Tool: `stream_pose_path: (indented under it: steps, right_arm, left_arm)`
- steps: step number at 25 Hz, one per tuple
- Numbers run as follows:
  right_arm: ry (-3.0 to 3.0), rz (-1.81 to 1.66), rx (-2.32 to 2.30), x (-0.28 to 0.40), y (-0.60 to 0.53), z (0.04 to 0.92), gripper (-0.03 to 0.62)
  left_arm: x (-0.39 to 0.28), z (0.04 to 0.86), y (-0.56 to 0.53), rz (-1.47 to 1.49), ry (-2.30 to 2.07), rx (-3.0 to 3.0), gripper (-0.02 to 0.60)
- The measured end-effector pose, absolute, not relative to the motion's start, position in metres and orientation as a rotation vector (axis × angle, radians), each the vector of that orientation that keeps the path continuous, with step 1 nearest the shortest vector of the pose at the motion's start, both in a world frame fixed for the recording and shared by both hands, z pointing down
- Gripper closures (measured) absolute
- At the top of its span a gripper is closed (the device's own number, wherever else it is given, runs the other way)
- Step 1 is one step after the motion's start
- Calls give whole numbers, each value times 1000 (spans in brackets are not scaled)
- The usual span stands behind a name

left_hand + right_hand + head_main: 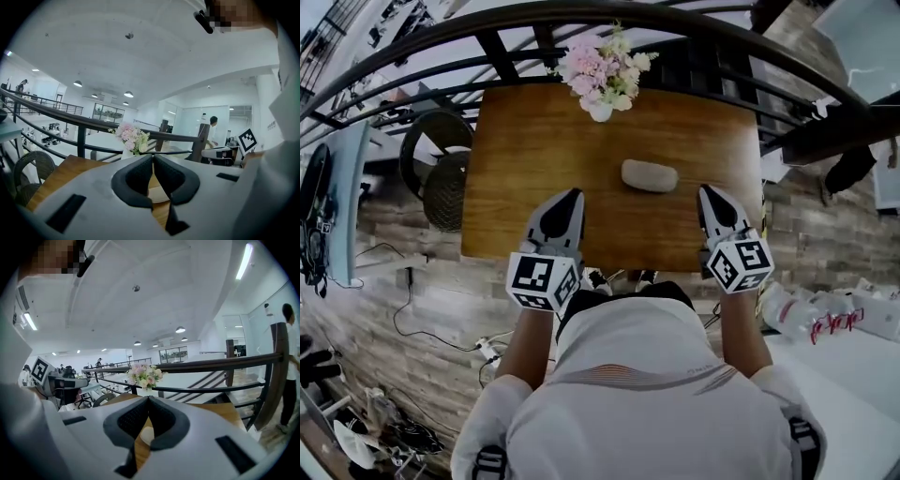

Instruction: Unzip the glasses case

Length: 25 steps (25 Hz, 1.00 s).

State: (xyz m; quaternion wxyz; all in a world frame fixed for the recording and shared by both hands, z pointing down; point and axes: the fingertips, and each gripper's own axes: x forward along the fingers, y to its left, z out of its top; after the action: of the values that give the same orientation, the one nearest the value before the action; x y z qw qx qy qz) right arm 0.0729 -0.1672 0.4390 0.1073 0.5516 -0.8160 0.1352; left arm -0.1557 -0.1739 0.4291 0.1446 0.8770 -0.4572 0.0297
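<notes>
While one glasses case (650, 175) lies flat, one bouquet (605, 67) stands behind.

White shirt (637, 375), grey black-padded left claw (573, 194), right claw (711, 191)

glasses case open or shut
Shut, it seems: the glasses case lies on the table as one closed rounded lump, no lid lifted. The zip itself is too small to see.
</notes>
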Motion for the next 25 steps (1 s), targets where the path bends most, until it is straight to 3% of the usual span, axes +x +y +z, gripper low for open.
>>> stream_pose_path:
  steps: [14, 21, 22, 25]
  right_arm:
    - [-2447, 453, 1668, 149, -201, 445, 542]
    - [-2441, 439, 1490, 135, -209, 468, 542]
    - [-2434, 442, 1410, 127, -209, 478, 535]
    - [-2360, 420, 1166, 107, -210, 519, 402]
  left_arm:
    - [-89, 419, -185, 189, -1334, 2536, 558]
    - [-84, 424, -193, 185, -1355, 2501, 558]
    - [-85, 425, -194, 188, -1356, 2496, 558]
    - [-88, 432, -192, 202, -1359, 2477, 558]
